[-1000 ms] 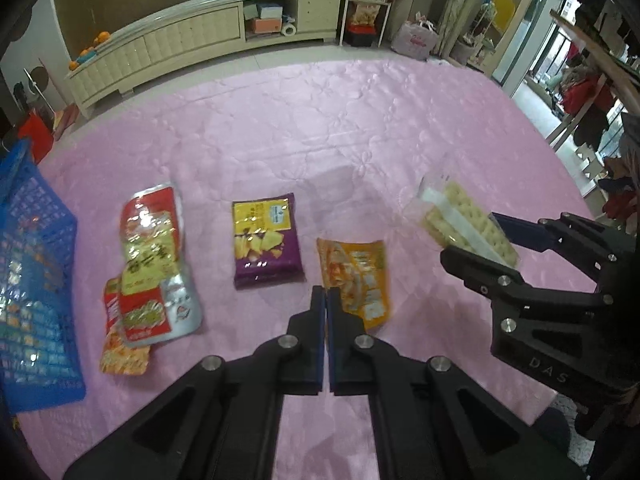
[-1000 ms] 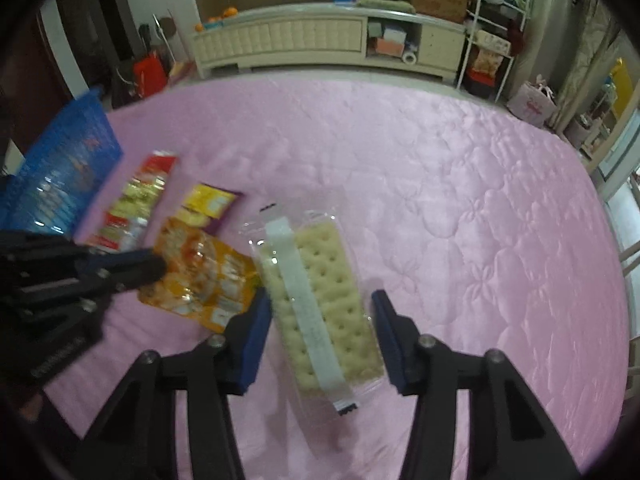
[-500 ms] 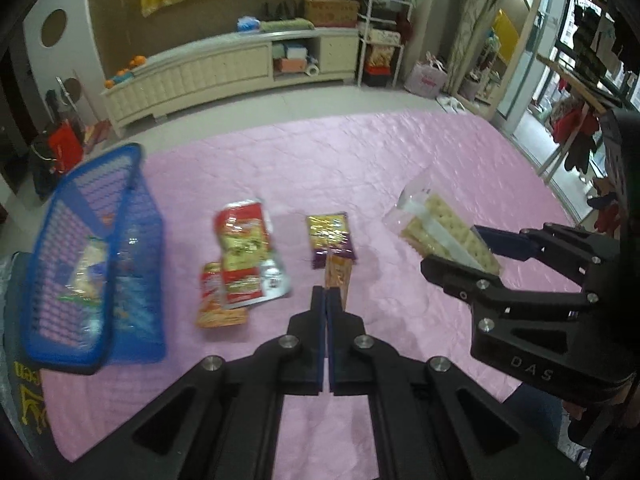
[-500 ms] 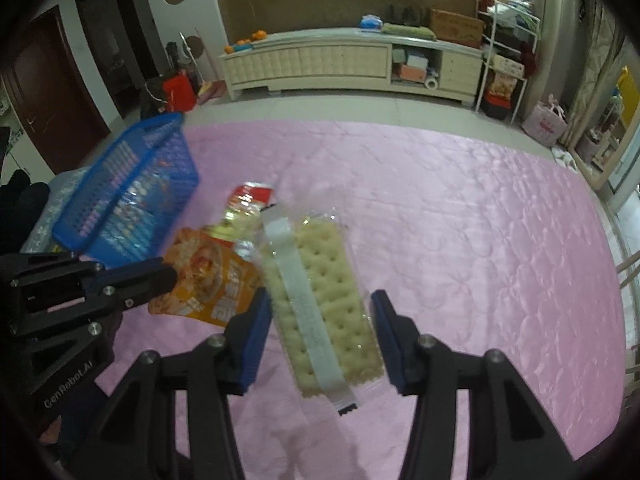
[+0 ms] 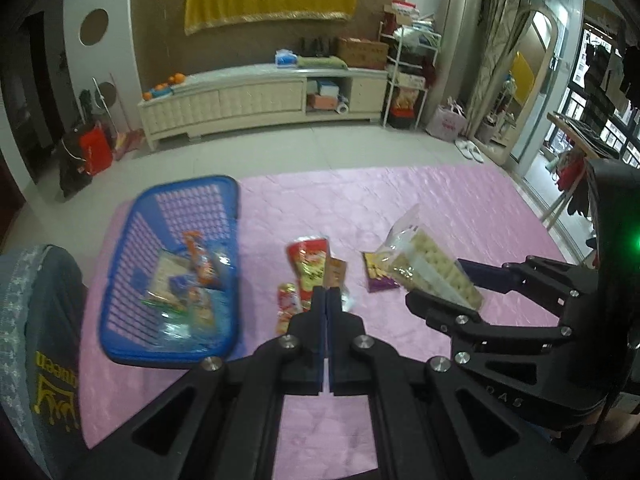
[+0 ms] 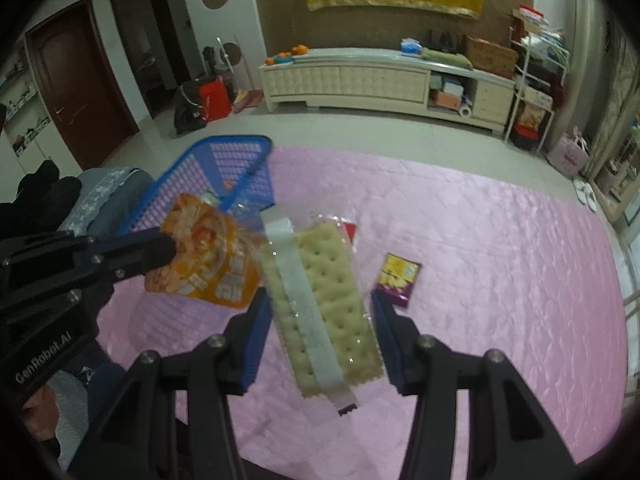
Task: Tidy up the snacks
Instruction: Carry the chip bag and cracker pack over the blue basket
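The left tool is clenched on an orange snack pouch, left of centre in the right wrist view. The right tool grasps a clear-wrapped pack of pale crackers. Behind, at upper left, a blue plastic basket seems to sit on the pink quilted surface; a purple snack bag lies right of centre.

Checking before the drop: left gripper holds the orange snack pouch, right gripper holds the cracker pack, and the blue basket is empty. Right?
Not quite. The blue basket already holds several snack packets, as the left wrist view shows. The left gripper does hold the orange snack pouch, and the right gripper the cracker pack.
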Motion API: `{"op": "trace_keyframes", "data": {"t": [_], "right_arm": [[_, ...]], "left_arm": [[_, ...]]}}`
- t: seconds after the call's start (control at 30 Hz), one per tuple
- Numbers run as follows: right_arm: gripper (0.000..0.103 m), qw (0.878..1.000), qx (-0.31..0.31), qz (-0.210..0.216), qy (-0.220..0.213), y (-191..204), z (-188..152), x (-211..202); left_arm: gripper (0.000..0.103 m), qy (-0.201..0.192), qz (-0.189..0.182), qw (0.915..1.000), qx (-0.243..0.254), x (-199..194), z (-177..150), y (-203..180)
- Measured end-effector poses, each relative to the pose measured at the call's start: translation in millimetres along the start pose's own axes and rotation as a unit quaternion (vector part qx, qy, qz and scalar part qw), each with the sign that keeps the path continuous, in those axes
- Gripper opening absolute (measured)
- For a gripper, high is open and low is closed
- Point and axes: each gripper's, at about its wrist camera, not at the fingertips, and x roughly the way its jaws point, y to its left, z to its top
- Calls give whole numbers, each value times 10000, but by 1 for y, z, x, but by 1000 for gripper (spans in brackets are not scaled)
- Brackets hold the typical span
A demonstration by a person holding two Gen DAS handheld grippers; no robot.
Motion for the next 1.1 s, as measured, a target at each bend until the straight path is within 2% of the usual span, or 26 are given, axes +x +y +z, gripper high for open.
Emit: {"op": "trace_keyframes", "data": {"t": [0.23,0.5,0.67,0.87,1.1], "right_arm": [[55,9995,-219,219,-81,42,24,6],[55,9984,-431,372,-54,87,48,36],[55,9973,-416,573,186,107,55,69],[55,9968,-480,534,349,117,53,96],[55,9961,-225,590,618,108,47,111]], "left_arm": [[0,-134,189,9997,-48,-20,7,35],[0,-124,419,9987,-248,-19,12,88],[0,40,468,9981,-391,-4,5,115],[0,354,406,9968,-584,28,-7,133],[0,732,150,9949,-678,54,-22,127]]}}
